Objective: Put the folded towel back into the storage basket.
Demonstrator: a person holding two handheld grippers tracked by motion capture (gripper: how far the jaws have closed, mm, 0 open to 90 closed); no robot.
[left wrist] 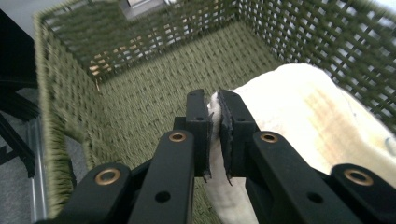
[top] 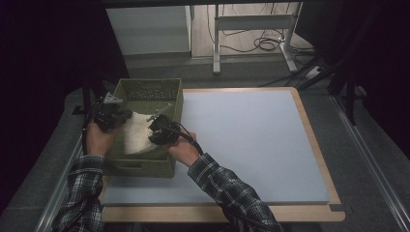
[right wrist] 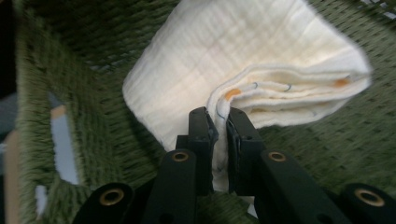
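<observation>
Left gripper (top: 117, 117): held over the left rim of the green woven basket (top: 145, 166), forearm in a plaid sleeve entering from below; jaws pinched tight on one edge of the cream folded cloth (top: 138, 133).
Right gripper (top: 157, 133): over the basket's right side, wrist angled inward; jaws clamped on the cloth's folded edge.
Cloth: inside the basket, stretched between both grippers.
Obscured: the cloth's lower part behind the jaws; basket weave blurred in the left gripper view.

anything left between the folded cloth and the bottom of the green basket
Nothing visible. Both the left gripper and the right gripper are shut on the folded cloth, holding it inside the green basket, and the woven floor below looks bare.
</observation>
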